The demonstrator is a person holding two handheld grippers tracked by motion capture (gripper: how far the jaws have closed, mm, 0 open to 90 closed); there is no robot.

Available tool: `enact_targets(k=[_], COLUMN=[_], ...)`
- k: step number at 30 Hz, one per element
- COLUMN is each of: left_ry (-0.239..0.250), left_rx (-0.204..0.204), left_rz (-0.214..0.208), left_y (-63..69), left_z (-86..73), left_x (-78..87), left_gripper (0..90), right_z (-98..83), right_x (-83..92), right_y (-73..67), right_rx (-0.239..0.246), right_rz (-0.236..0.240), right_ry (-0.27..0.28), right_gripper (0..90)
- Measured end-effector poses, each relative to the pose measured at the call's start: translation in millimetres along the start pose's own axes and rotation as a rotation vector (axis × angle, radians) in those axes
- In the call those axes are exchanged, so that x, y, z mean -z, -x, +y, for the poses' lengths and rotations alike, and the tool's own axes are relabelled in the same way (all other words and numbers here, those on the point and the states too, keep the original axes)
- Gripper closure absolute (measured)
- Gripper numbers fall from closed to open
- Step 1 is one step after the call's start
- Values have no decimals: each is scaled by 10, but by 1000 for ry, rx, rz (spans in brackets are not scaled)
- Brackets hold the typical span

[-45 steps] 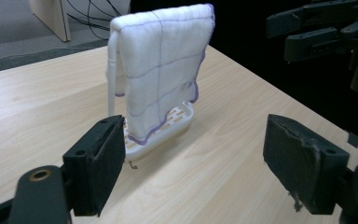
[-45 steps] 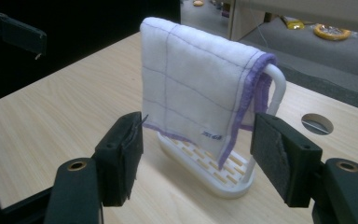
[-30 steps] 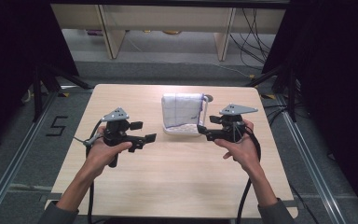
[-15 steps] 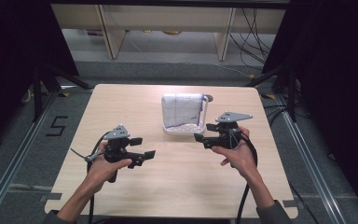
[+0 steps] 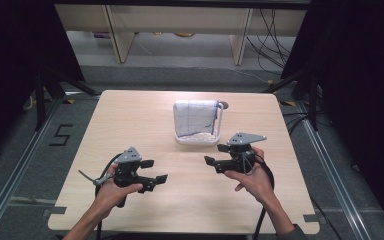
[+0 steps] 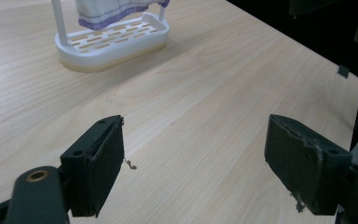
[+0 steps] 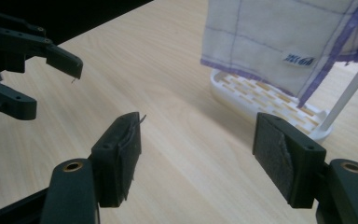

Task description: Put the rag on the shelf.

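Pale wooden table (image 5: 130, 120), dark surroundings. Since a second ago: both grippers lower and nearer the front edge. Left gripper (image 5: 156, 172) near the front-left corner, jaws wide apart, nothing between them. One white rack (image 5: 198, 138) toward the far edge, mid-table, one checked cloth (image 5: 195, 117) draped over its rail. Right gripper (image 5: 215, 154) just in front of rack, jaws wide, empty. Two grippers in all.

A rectangular light wooden table (image 5: 130, 120) with pale grain stands on a grey floor (image 5: 25, 165). Directly on it, toward twelve o'clock from the table's middle, sits a white oval slotted plastic rack (image 5: 196, 139). A white cloth with purple lines (image 5: 195, 117) hangs over the rack's upright rail.
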State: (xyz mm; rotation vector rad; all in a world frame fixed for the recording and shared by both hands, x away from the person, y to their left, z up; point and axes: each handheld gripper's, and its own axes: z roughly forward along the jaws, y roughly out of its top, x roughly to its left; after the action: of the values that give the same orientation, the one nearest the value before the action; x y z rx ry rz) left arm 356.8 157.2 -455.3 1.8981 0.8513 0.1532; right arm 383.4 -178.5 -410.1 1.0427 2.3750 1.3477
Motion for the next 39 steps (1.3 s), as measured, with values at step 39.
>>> enact_targets(k=[39], left_ry=[-76], left_rx=[-47], left_rz=[30], left_y=[227], left_z=[-714], left_x=[98], left_gripper=[178], right_z=[-808], right_x=[2], right_y=[-326], right_rx=[-32], right_rz=[29], right_ry=[-88], right_gripper=[193])
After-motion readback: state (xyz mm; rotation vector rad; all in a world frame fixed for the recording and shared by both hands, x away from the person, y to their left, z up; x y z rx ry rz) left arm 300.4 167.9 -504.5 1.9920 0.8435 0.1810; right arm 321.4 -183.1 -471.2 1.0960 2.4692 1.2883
